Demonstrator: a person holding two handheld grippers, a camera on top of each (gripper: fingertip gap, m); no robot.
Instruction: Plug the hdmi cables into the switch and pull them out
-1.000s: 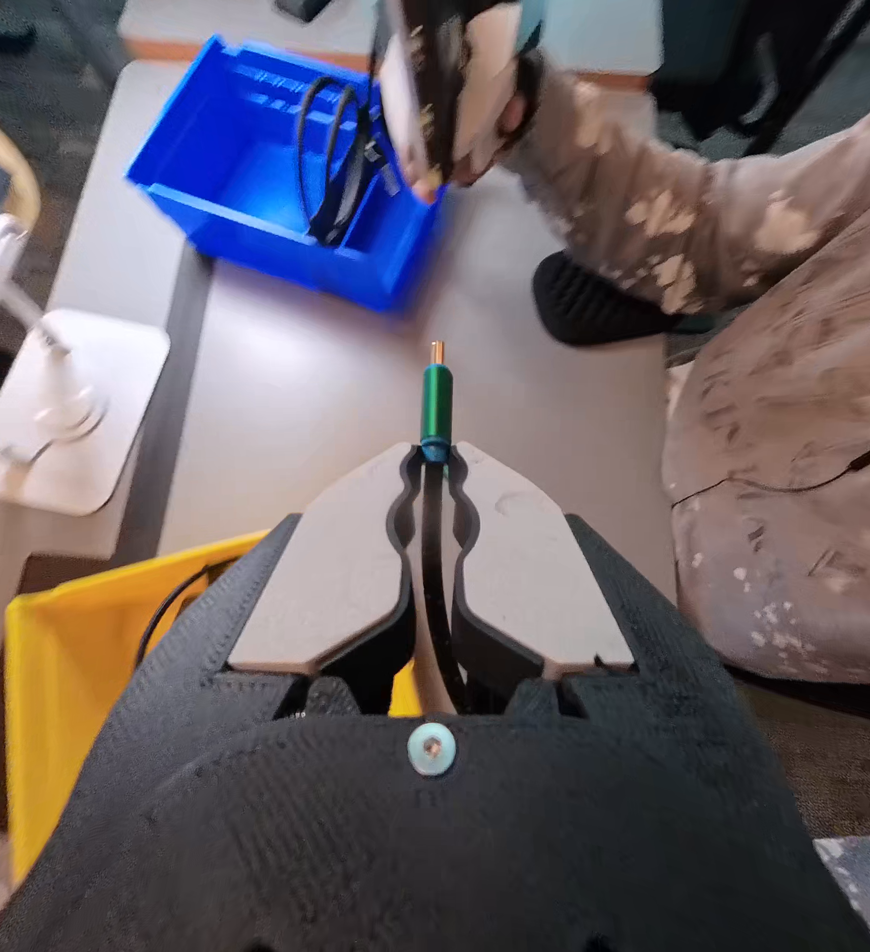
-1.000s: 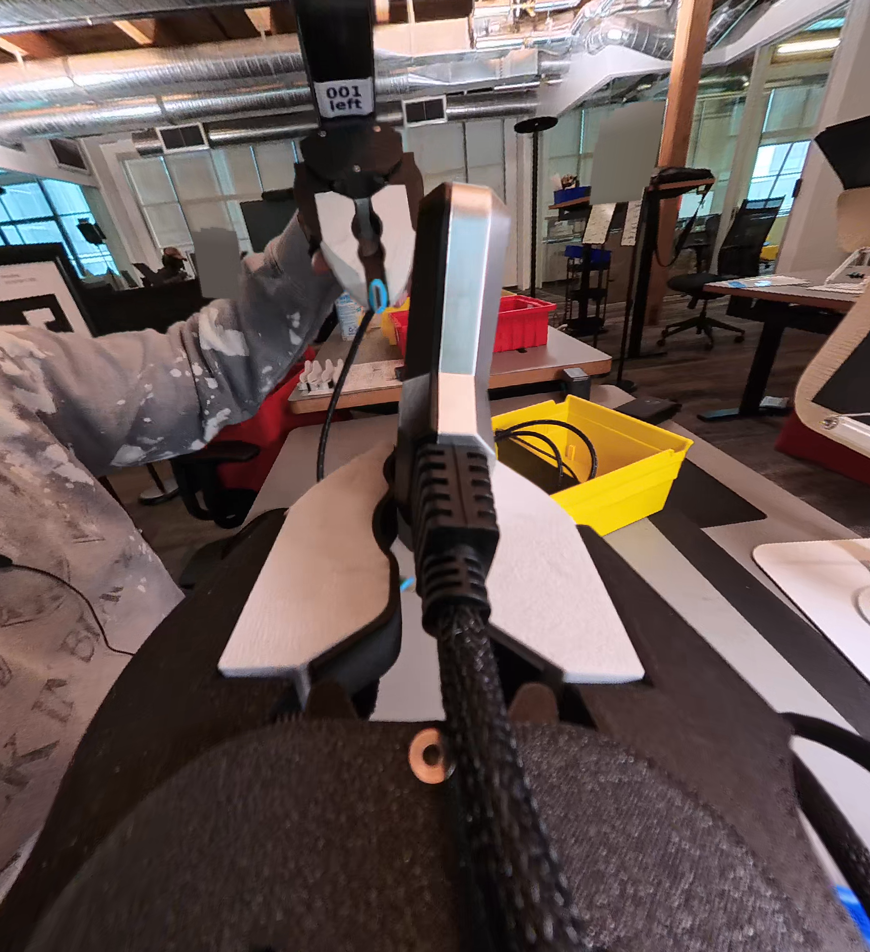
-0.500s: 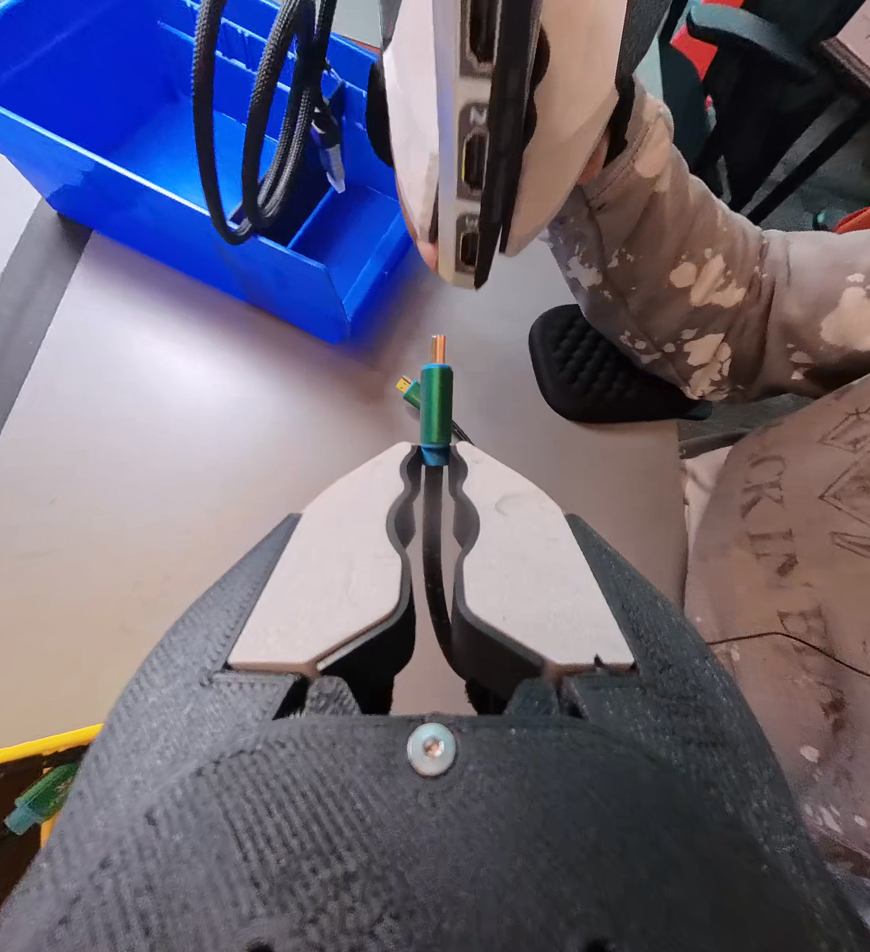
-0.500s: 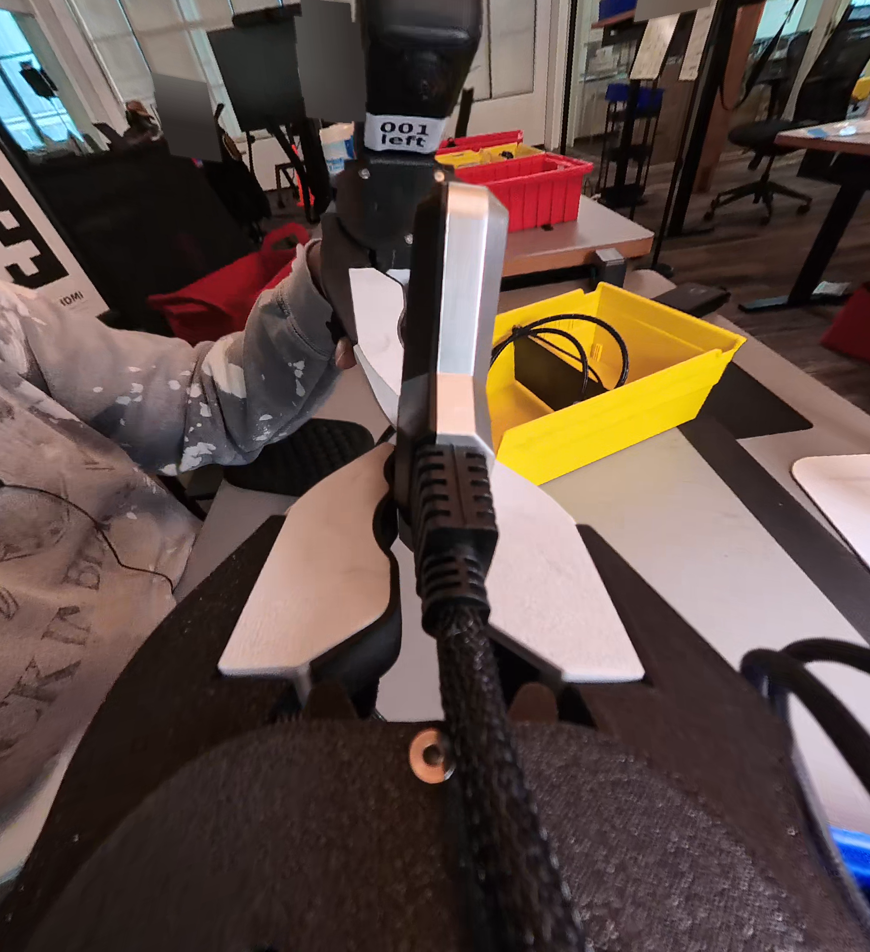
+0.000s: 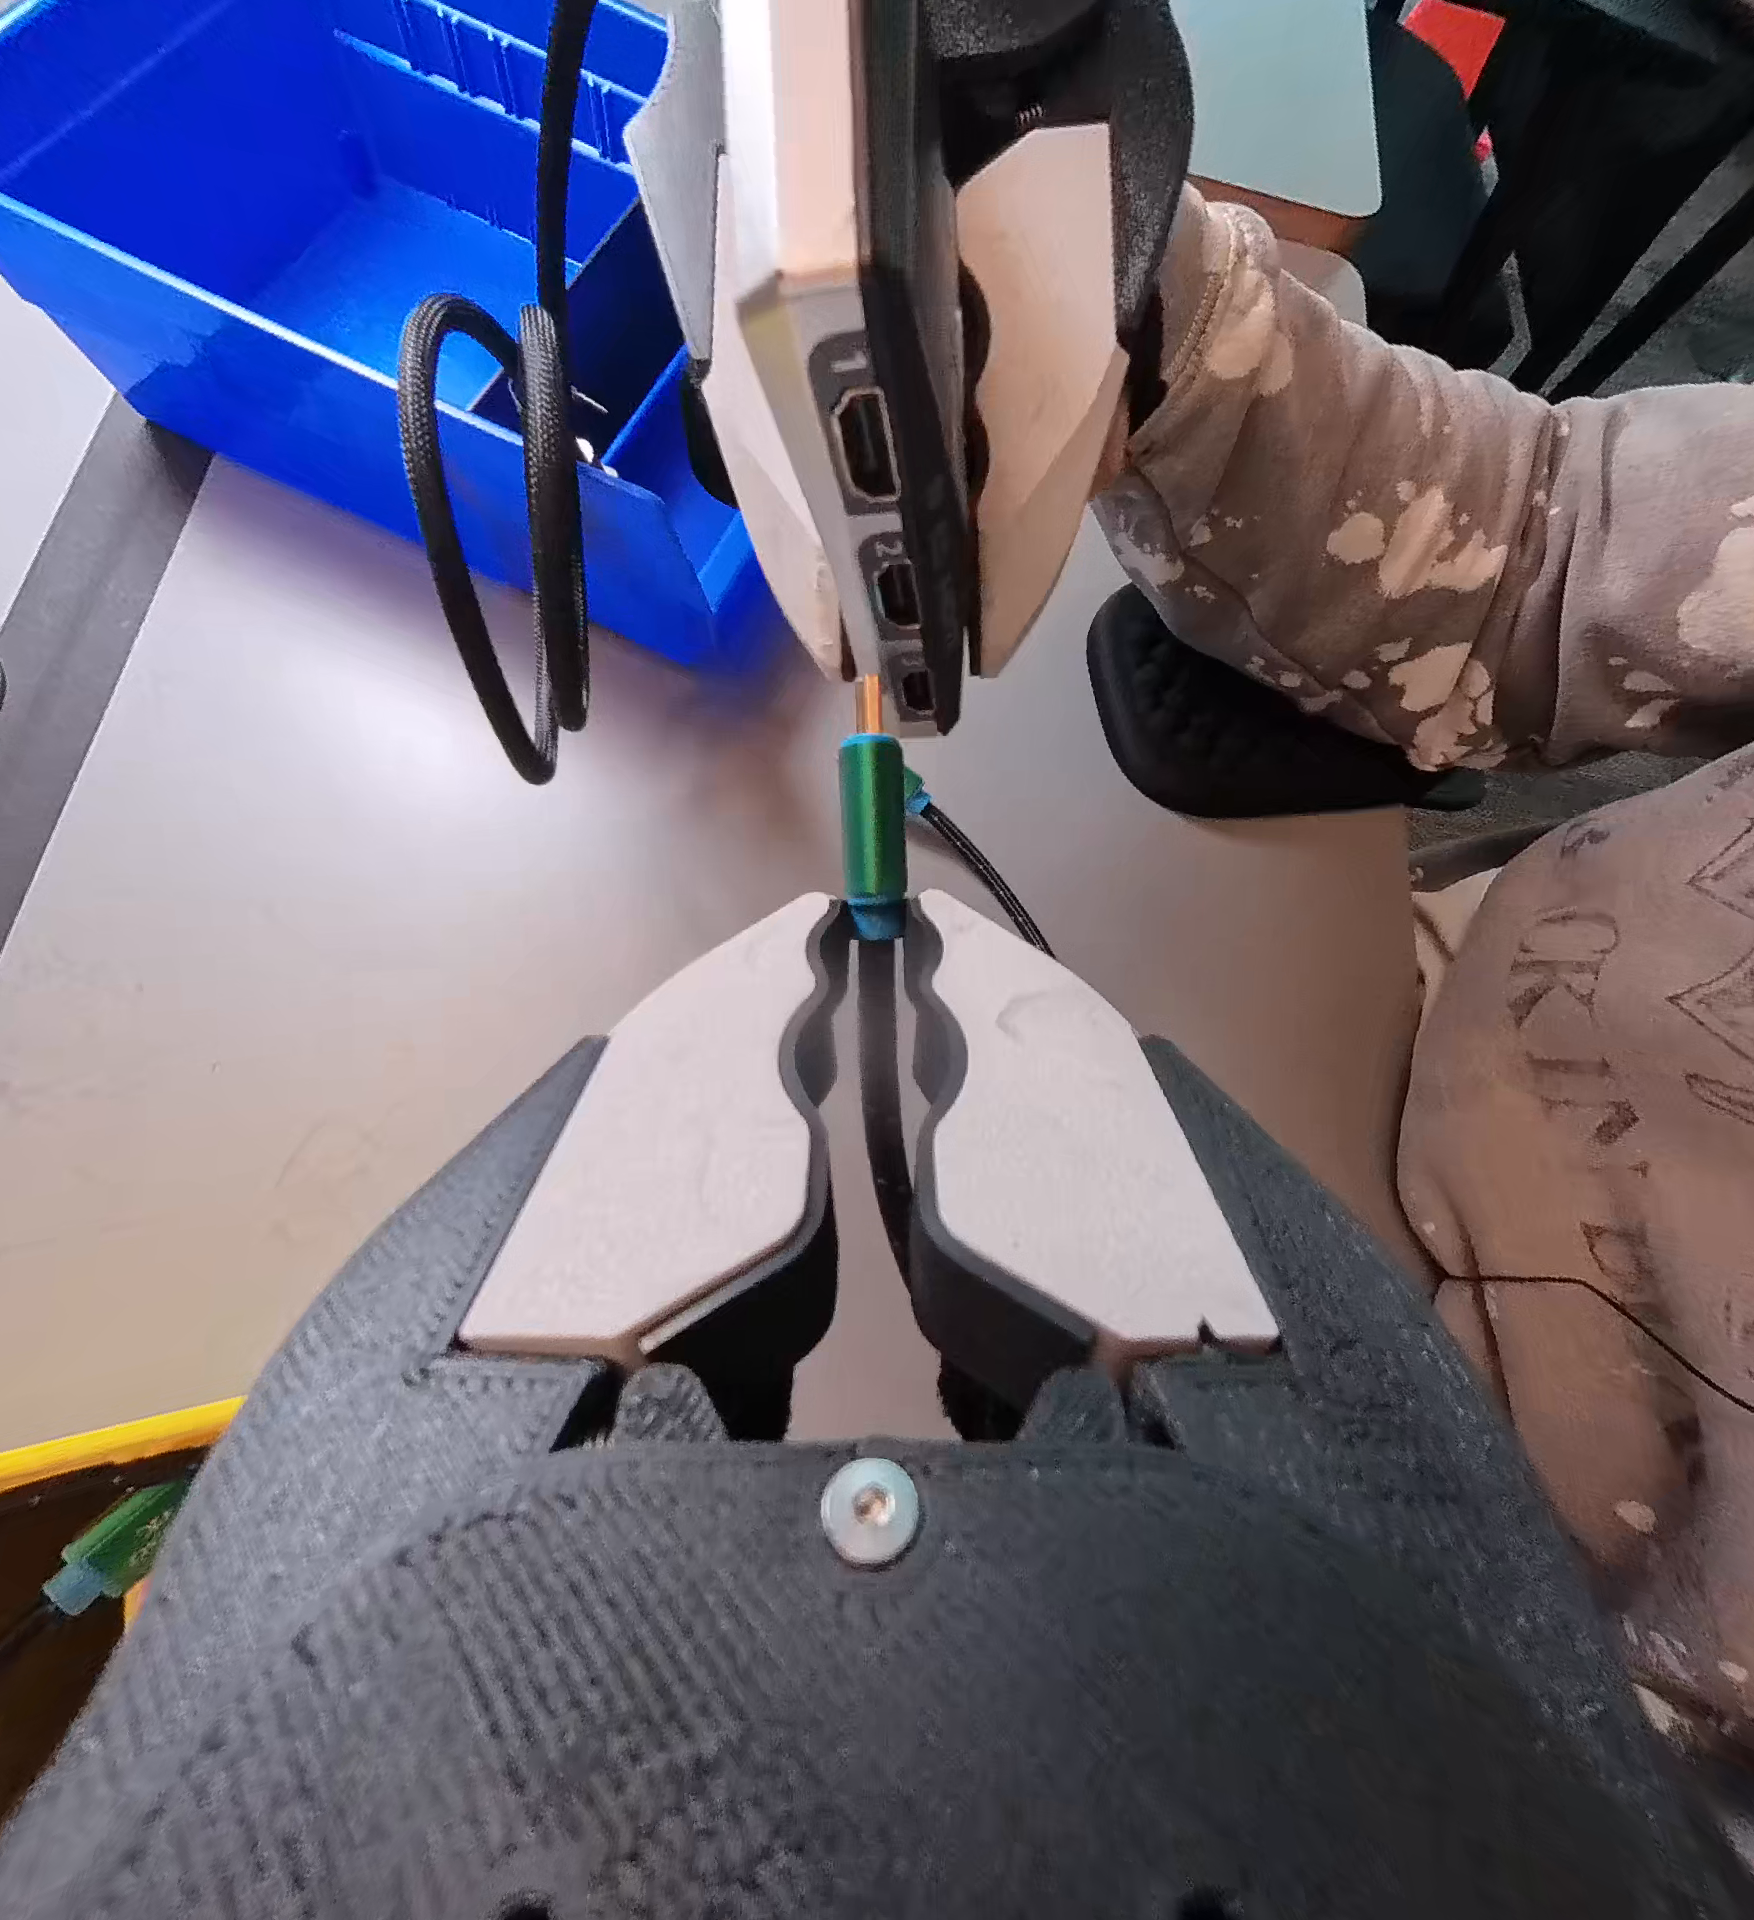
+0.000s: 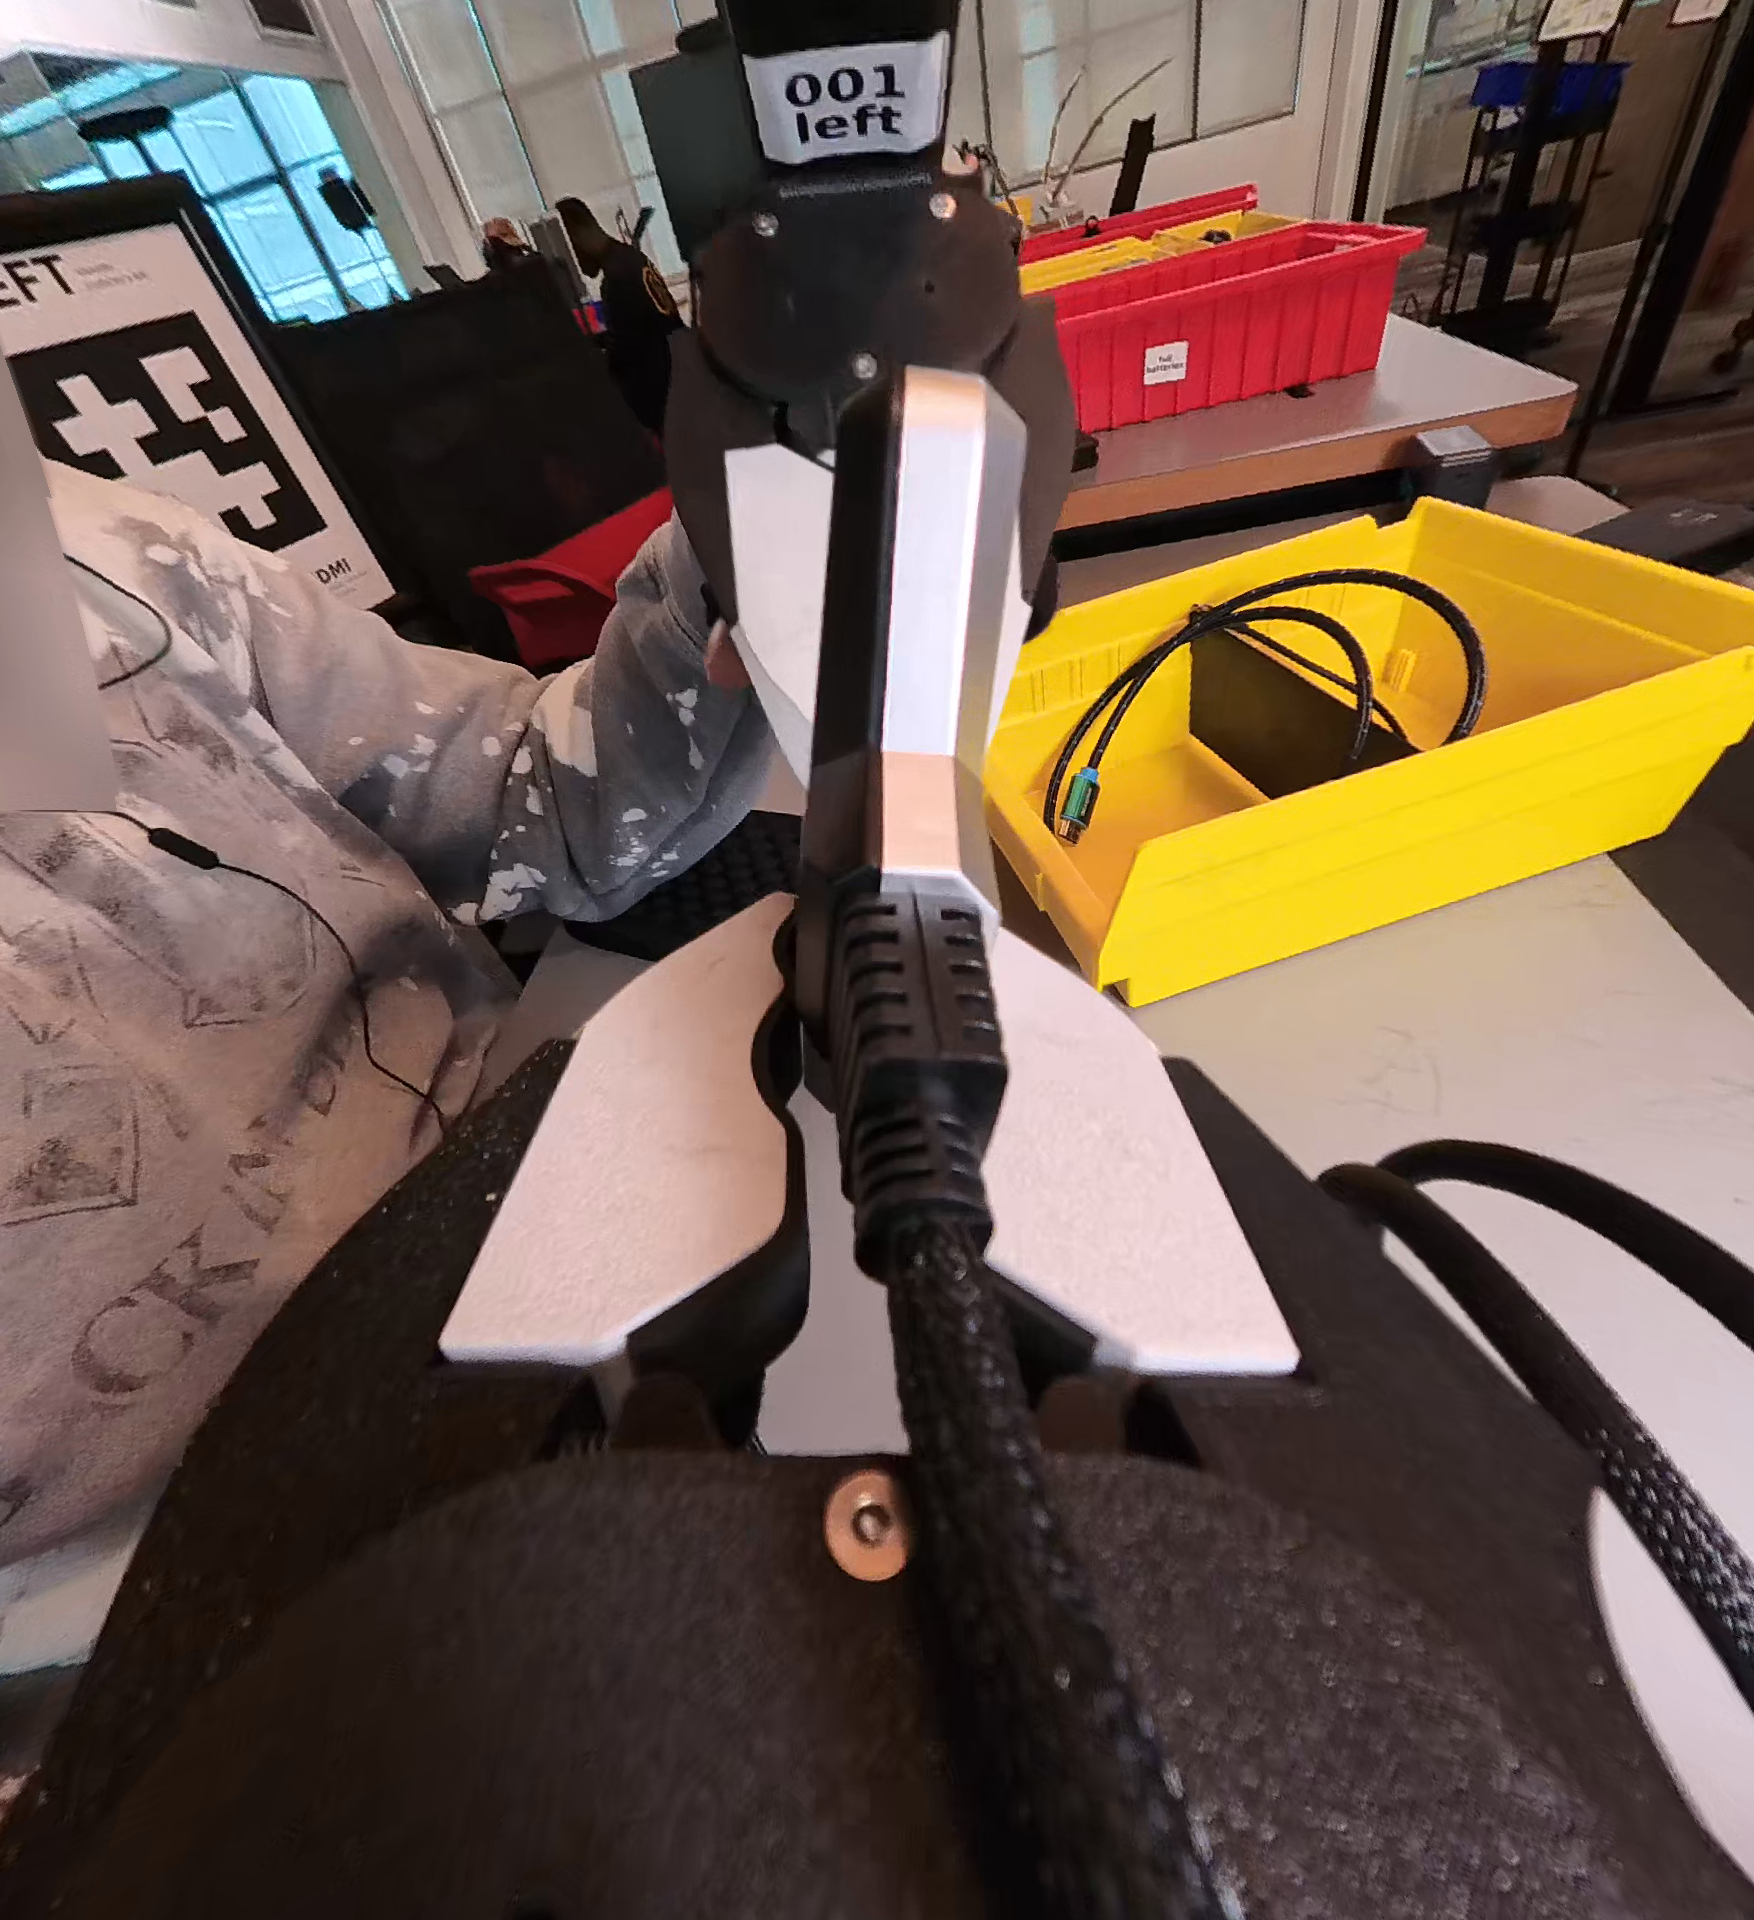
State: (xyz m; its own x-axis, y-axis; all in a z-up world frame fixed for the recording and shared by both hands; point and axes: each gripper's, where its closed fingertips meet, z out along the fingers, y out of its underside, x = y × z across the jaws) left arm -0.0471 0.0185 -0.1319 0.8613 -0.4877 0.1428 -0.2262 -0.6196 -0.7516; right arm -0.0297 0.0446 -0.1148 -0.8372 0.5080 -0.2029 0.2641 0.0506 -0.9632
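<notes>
— What's hard to see from the left wrist?

— Whether the green HDMI plug [image 5: 873,826] has entered the switch [image 5: 878,416]; its gold tip sits at the lowest port's edge, partly covered. The left gripper [image 5: 875,920] is clamped on the thin black cable just behind that plug.

— And the right wrist view?

— The ports are hidden there; only the switch's silver-and-black spine [image 6: 920,623] shows, pinched by the right gripper [image 6: 888,935], with a braided cable's black plug [image 6: 914,1070] lying over the fingers. It adds the yellow bin [image 6: 1372,790] holding another green-tipped cable [image 6: 1081,800]; the blue bin [image 5: 281,260] shows only from the left.
</notes>
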